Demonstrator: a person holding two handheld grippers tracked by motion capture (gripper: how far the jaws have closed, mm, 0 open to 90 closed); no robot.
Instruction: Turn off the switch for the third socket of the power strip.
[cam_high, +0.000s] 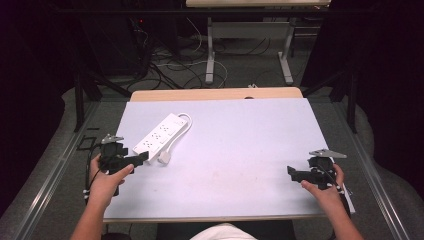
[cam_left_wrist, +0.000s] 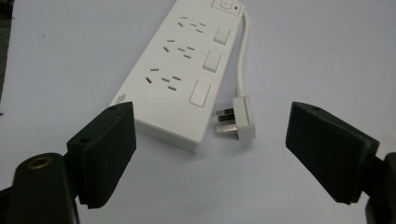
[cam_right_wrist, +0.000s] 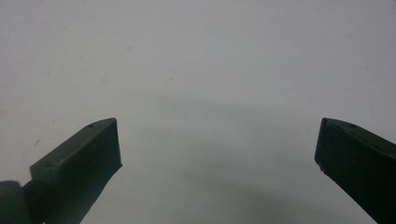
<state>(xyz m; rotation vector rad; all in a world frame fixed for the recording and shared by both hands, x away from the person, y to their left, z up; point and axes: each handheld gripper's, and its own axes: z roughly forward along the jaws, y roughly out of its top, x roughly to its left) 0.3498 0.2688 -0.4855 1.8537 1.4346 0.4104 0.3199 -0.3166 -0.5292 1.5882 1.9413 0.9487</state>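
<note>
One white power strip (cam_high: 161, 133) lies left of centre in the high view on the pale table sheet (cam_high: 240, 150), its plug (cam_left_wrist: 237, 120) resting just beside its near end. The left gripper (cam_high: 142, 159) sits just short of that end, jaws spread and empty. The right gripper (cam_high: 291, 172), lower right, is likewise released over bare sheet.

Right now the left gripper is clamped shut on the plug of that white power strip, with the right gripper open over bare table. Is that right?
Not quite. The left gripper is open, short of the plug and touching nothing, as the left gripper view shows. The power strip is white, and the right gripper is open over bare table.
</note>
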